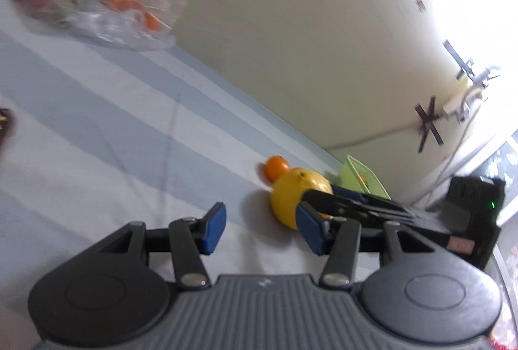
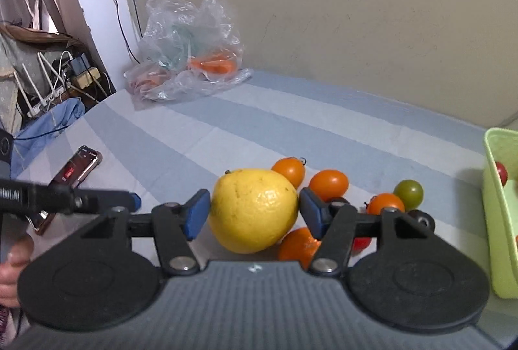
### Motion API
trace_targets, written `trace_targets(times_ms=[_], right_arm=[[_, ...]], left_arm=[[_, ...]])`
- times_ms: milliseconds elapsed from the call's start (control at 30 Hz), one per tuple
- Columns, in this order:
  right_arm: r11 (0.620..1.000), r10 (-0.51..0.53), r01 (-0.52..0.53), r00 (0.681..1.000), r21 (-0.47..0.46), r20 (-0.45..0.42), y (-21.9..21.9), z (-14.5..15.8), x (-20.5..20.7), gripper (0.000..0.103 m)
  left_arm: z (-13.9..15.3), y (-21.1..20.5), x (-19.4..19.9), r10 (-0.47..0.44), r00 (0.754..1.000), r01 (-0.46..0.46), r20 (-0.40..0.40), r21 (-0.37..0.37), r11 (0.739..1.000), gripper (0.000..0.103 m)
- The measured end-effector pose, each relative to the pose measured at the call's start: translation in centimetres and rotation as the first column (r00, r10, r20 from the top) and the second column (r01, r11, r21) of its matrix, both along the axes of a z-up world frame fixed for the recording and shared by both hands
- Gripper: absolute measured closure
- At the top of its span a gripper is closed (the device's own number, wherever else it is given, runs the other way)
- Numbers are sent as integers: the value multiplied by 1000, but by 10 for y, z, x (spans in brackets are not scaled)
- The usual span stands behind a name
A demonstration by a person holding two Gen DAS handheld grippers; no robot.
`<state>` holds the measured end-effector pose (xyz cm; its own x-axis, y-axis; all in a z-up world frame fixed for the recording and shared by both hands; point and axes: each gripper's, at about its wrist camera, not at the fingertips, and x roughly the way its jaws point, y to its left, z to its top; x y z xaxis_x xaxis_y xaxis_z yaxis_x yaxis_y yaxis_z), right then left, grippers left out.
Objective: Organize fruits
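Right gripper point(image 2: 254, 214): its blue pads are standing on both sides of the big yellow citrus fruit point(image 2: 254, 210); the left pad seems to be just touching the peel, and a thin gap is showing at the right pad, so the jaws are not pressing on the fruit.
Left gripper point(image 1: 262, 230): its jaws are standing moderately apart with nothing between them, only the striped cloth point(image 1: 113, 123) is showing in the gap.
Yellow citrus fruit: it is sitting on the cloth, in the middle of the loose fruits.
Small fruits: an orange tomato point(image 2: 289, 170) is lying just behind the citrus, a second orange one point(image 2: 328, 184) is next to it, a tangerine point(image 2: 296, 248) is touching the citrus at its front right, and further right an orange tomato point(image 2: 385, 204) and a green one point(image 2: 409, 194) are sitting together.
Green basket point(image 2: 495, 220): it is standing at the right edge of the cloth, with a red tomato point(image 2: 501, 172) inside.
Plastic bag point(image 2: 191, 59): it is lying at the far side near the wall, with orange fruits inside; the left wrist view is showing it blurred.
Phone point(image 2: 77, 170): it is lying on the cloth at the left.
Person's hand point(image 2: 11, 272): it is showing at the lower left edge of the right wrist view.
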<state>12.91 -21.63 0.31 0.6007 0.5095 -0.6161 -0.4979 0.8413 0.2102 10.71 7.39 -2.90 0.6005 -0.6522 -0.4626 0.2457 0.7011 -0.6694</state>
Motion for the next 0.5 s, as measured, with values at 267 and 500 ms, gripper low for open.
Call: trace_targets(times_ms=[267, 500], right_arm=[[990, -31, 34, 999, 136, -28, -17, 12, -30, 101], [984, -53, 58, 998, 169, -31, -23, 15, -31, 95]], left_arm=[[1, 2, -4, 6, 1000, -6, -11, -24, 1000, 51], [5, -3, 15, 37, 999, -37, -4, -13, 999, 40]])
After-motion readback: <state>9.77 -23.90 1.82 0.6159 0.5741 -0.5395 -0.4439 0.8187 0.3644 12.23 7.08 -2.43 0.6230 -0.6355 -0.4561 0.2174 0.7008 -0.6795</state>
